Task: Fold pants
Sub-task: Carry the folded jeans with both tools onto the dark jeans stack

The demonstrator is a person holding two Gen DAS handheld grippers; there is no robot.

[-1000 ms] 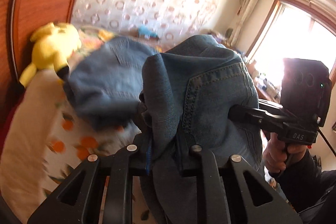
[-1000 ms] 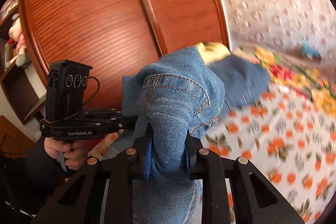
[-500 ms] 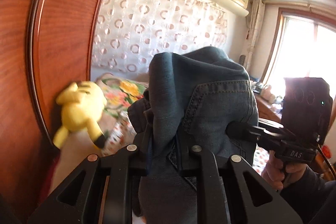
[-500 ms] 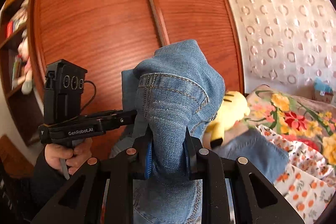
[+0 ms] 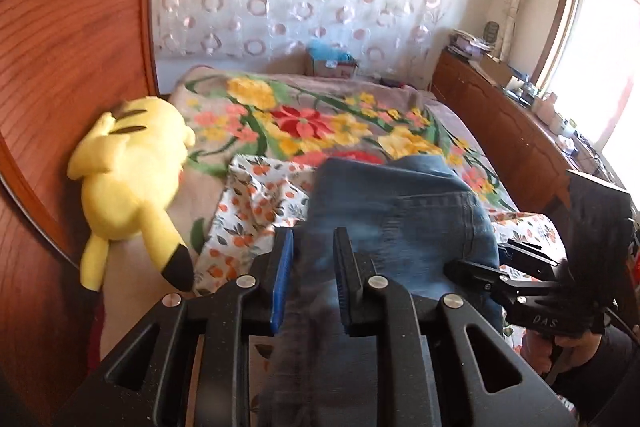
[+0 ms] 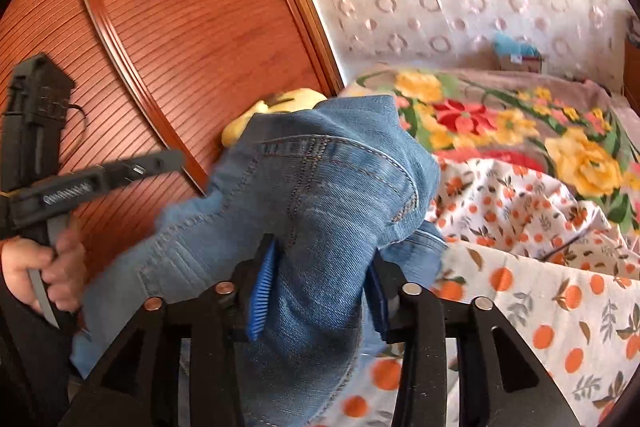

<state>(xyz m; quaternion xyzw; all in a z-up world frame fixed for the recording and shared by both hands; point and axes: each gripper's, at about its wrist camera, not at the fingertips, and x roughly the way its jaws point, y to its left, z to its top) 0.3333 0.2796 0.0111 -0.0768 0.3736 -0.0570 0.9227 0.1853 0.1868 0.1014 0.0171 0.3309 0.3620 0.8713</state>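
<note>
Both tools, left tool [image 5: 314, 281] & right tool [image 6: 320, 285], jaws just opening w/ jeans [image 6: 328, 187] between, grip loosening; heavy floppy denim, grab at waistband.

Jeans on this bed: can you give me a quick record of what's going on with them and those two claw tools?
Item: blue jeans, bunched, over the floral bed
Left gripper: jaws just opening, denim loose between them
Right gripper: jaws just opening, denim loose between them
Nearby: yellow plush toy beside wooden wardrobe
Fold: not yet done
</note>
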